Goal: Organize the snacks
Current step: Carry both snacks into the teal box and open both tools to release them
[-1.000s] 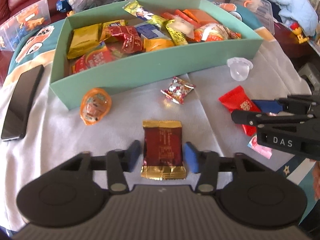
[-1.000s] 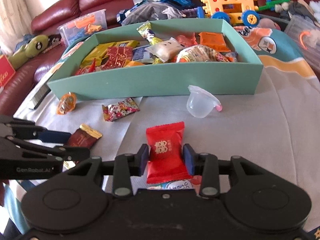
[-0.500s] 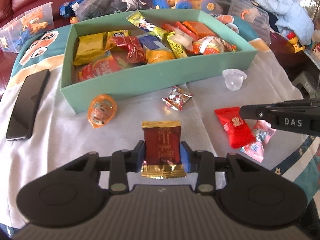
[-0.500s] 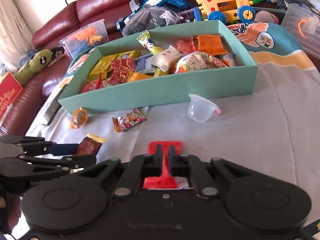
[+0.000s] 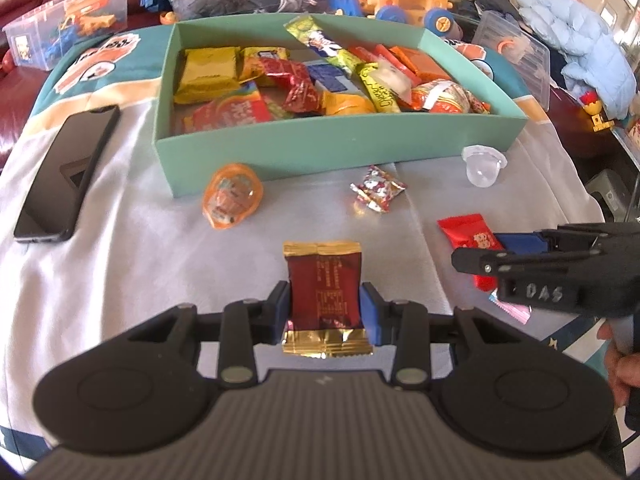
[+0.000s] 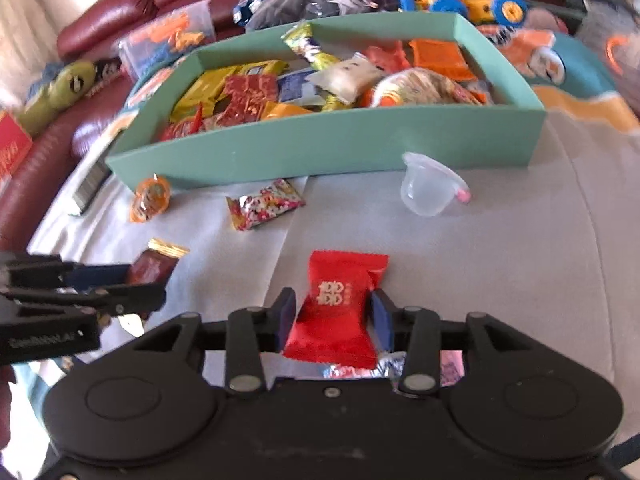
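Observation:
My left gripper [image 5: 325, 312] is shut on a dark red and gold snack packet [image 5: 323, 292], just above the white cloth. My right gripper [image 6: 333, 318] is shut on a red candy packet [image 6: 340, 304]; it also shows in the left wrist view [image 5: 466, 232]. The teal box [image 5: 332, 152] holding several snacks stands behind, also in the right wrist view [image 6: 320, 148]. On the cloth before it lie an orange jelly cup [image 5: 231, 196], a patterned small candy [image 5: 378, 189] and a clear jelly cup [image 5: 483, 165].
A black phone [image 5: 66, 168] lies left of the box. A pink wrapper [image 6: 452, 364] lies under my right gripper. Toys and clear plastic bins [image 5: 68, 20] crowd the space behind the box. A red sofa [image 6: 48, 140] is at the left.
Both grippers closed on their packets and lifted them slightly. The right gripper's red packet, seen edge-on half a second ago, now faces flat.

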A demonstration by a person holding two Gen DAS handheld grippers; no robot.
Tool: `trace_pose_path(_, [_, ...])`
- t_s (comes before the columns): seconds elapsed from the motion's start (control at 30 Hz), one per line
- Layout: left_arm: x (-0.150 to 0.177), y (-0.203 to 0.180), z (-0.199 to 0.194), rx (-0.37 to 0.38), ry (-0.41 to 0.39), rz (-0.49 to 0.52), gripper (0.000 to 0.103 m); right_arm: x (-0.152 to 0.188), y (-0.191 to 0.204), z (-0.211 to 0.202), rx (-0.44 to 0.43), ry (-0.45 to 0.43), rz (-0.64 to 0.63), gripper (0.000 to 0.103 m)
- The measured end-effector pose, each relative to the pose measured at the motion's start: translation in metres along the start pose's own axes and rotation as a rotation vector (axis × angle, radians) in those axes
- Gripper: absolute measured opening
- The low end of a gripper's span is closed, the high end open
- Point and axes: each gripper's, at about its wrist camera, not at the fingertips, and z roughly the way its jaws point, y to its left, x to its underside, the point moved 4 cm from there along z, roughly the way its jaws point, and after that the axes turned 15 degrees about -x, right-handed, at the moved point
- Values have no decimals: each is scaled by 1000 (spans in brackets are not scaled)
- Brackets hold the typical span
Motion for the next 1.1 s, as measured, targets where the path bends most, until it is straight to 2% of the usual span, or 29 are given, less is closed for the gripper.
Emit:
trace_pose_path(0.03, [0, 2, 1, 1, 1, -5, 37, 1, 5, 3, 26, 7, -45, 35])
trace_pose_path(0.1, [1, 5, 1, 2, 3, -20, 37, 4, 14, 7, 73, 21, -122, 30])
trace_pose_path(0.27, [-2, 12, -4, 19, -4, -52, 37, -3, 15, -6, 32, 4, -99, 30])
trace_pose_path(0.37, [-11, 11, -12, 35, -27, -55, 37, -13, 8, -24, -5, -44, -50, 30])
trace_pose_path(0.5, [-32, 10, -25, 37, -81, -43, 37, -32, 0, -47, -46, -110, -1, 30])
trace_pose_path(0.7, [-85, 20, -34, 27, -162, -64, 37, -78, -17, -66, -109, -191, 50, 30])
trace_pose_path(0.87, [-127, 19, -20, 23, -173, -72, 37, -115, -28, -57, -130, -209, 56, 30])
trace_pose_path(1.0, [-146, 17, -4, 32, -155, -90, 37, -134, -33, -38, -159, -204, 94, 30])
trace_pose_path(1.1, [-151, 14, 8, 34, -140, -89, 37, -142, -26, -18, -174, -181, 69, 30])
